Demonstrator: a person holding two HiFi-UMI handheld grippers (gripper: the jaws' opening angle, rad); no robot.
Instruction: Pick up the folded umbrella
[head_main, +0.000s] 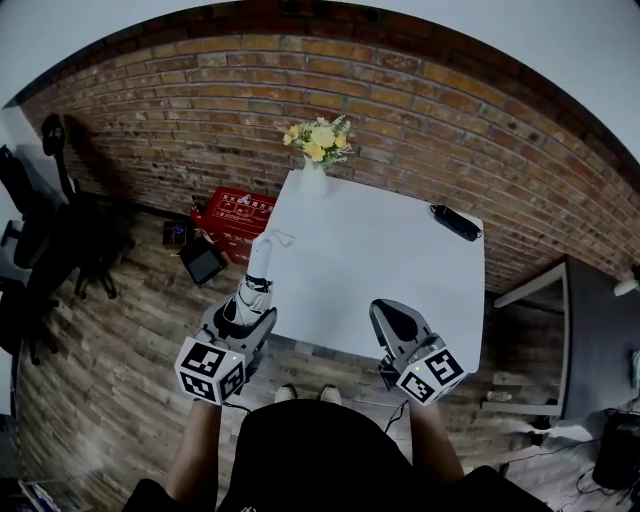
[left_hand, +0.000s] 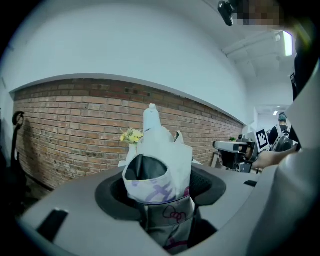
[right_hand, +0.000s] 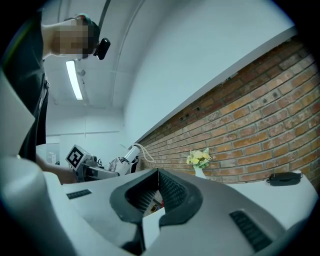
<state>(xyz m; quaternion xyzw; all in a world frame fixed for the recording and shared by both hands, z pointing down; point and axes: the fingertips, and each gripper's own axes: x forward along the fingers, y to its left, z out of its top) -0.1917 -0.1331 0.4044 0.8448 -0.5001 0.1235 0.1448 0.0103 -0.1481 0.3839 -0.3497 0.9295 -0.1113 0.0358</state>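
Jutting from left hand-held gripper (head_main: 248, 312): folded umbrella (head_main: 260, 264)

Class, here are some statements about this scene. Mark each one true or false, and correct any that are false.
1. The left gripper is shut on the folded umbrella. True.
2. The umbrella lies flat on the white table. False: it is held in the left gripper, standing up out of it.
3. A vase of yellow flowers stands at the table's far edge, by the brick wall. True.
4. The right gripper holds the black object. False: that object lies near the table's far right corner, and the right gripper holds nothing.
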